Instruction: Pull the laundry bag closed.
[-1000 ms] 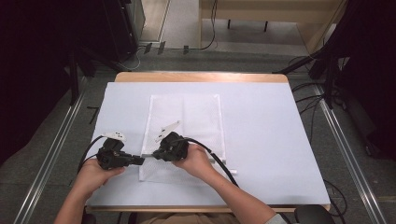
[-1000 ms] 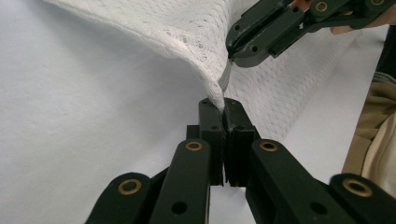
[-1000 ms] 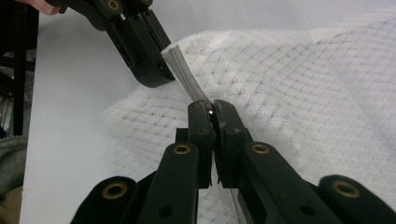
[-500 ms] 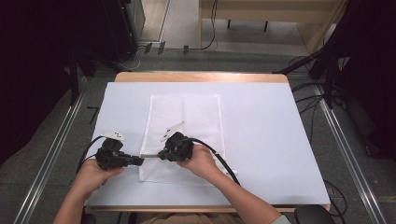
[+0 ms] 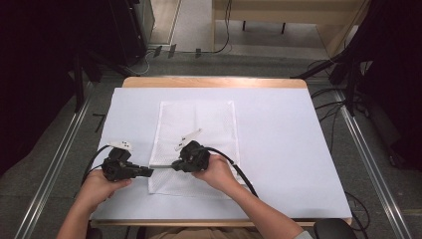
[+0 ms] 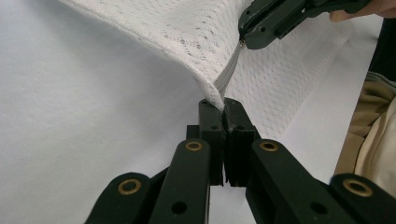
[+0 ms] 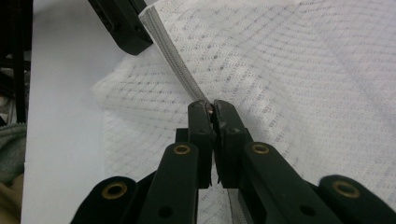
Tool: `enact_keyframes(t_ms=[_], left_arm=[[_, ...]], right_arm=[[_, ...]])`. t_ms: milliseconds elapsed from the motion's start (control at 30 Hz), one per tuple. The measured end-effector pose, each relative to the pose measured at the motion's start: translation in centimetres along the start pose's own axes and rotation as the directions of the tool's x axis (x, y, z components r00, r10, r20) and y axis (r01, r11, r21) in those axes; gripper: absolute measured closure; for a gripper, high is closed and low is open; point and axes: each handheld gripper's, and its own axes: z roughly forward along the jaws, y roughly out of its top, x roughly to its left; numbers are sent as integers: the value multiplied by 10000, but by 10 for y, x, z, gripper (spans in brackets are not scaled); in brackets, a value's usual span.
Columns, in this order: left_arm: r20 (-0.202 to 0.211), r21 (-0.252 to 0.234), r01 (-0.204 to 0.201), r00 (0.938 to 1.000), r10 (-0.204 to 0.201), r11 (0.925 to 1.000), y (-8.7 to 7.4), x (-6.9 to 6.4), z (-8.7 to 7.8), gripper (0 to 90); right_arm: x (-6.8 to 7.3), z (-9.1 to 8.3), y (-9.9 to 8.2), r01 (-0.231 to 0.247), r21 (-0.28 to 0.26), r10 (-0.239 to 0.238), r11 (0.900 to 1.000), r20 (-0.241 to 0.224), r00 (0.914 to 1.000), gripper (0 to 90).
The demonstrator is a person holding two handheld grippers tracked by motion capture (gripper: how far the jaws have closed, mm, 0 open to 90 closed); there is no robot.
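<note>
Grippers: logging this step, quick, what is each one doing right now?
Left gripper: shut on the white mesh zip bag's zipper end.
Right gripper: shut on the zipper pull of that bag.

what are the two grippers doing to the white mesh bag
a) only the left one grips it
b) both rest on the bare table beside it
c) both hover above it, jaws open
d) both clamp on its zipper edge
d: the left gripper pinches the end of the zipper edge of the white mesh bag, and the right gripper is shut on the same strip.
</note>
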Motion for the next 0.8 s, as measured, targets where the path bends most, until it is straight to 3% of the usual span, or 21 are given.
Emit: enact_keyframes(t_ms=[800], left_arm=[[114,46,7,9999,-7,10000,-2,1,-1,889]], right_arm=[[-7,-13,-12,-144,205,141,9997,129,9998,880]])
